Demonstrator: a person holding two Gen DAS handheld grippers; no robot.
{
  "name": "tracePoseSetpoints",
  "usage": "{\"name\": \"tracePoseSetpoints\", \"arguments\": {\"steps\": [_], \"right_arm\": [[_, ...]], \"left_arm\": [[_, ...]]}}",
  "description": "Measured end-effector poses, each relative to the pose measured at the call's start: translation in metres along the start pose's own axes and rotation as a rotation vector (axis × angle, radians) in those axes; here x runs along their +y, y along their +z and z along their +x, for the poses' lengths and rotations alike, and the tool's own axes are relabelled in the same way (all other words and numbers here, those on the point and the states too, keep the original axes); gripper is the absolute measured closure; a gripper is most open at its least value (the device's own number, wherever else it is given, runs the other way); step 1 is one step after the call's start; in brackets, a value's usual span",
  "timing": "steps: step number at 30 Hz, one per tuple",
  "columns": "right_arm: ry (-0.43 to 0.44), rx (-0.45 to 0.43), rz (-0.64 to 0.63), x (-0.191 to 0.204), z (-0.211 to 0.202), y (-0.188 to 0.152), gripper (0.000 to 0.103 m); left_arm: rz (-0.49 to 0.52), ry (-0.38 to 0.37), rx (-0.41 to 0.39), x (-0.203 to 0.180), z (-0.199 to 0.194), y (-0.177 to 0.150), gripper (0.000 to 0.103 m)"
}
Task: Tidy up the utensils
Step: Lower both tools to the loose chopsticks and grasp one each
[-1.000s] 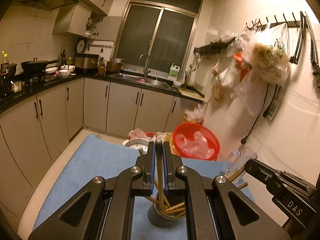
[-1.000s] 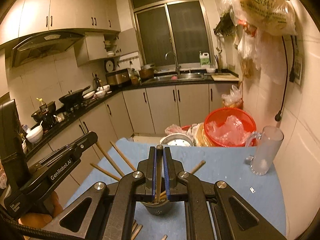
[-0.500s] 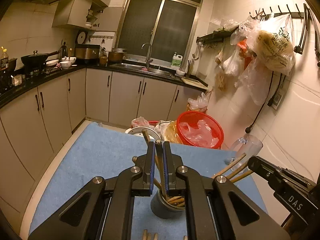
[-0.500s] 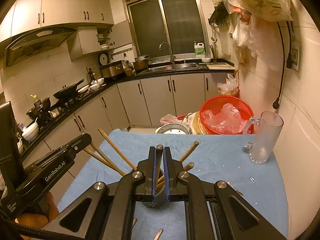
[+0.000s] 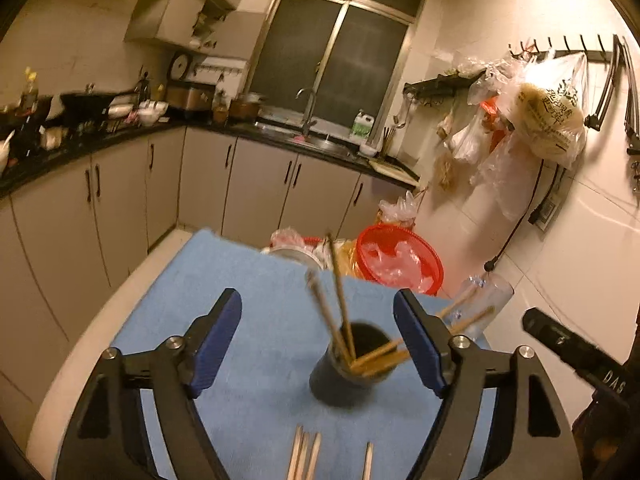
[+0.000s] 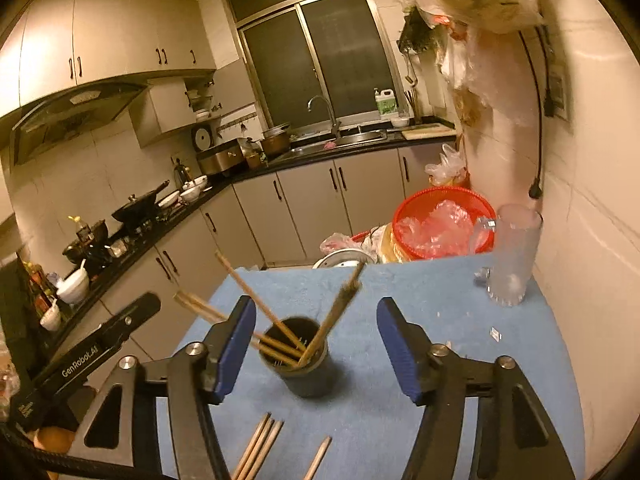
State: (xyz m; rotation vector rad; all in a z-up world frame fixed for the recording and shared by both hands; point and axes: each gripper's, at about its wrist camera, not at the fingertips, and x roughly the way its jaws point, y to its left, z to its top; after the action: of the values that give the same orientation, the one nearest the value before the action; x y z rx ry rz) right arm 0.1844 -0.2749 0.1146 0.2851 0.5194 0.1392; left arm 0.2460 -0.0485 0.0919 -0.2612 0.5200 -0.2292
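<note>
A dark cup (image 5: 344, 372) (image 6: 298, 360) stands on the blue cloth (image 5: 240, 280) (image 6: 420, 304) and holds several wooden chopsticks (image 5: 340, 300) (image 6: 336, 312) that lean outward, two of them blurred. My left gripper (image 5: 316, 312) is just behind the cup. Its jaws are opening, and the pads touch nothing. My right gripper (image 6: 316, 316) faces the same cup from the other side, and its jaws are opening too, free of the sticks. Several loose chopsticks (image 5: 304, 456) (image 6: 260, 448) lie on the cloth close in front of the cup.
A clear glass mug (image 6: 512, 256) (image 5: 484, 296) stands at the cloth's far right by the wall. Beyond the table edge are a red basket (image 6: 440, 220) (image 5: 400, 260), bags and a metal pot. Each gripper shows at the side of the other's view.
Both grippers were shut on a chopstick above the cup. Both have since opened wide, the sticks now stand in the cup, and both grippers have drawn back and slightly down.
</note>
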Motion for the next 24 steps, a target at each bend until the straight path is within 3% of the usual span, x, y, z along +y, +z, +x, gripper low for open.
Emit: {"name": "tracePoseSetpoints", "arguments": {"steps": [10, 17, 21, 24], "right_arm": [[0.014, 0.149, 0.103, -0.027, -0.002, -0.075, 0.029], [0.036, 0.315, 0.181, -0.042, 0.026, -0.121, 0.029], [0.091, 0.418, 0.241, -0.045, 0.047, -0.130, 0.062], [0.116, 0.482, 0.290, -0.046, 0.065, -0.132, 0.067]], "left_arm": [[-0.052, 0.095, 0.274, 0.057, -0.010, -0.073, 0.020], [-0.043, 0.094, 0.429, 0.068, 0.003, -0.113, 0.020], [0.020, 0.114, 0.454, 0.059, 0.012, -0.117, 0.024], [0.053, 0.103, 0.487, 0.053, 0.021, -0.117, 0.051]]}}
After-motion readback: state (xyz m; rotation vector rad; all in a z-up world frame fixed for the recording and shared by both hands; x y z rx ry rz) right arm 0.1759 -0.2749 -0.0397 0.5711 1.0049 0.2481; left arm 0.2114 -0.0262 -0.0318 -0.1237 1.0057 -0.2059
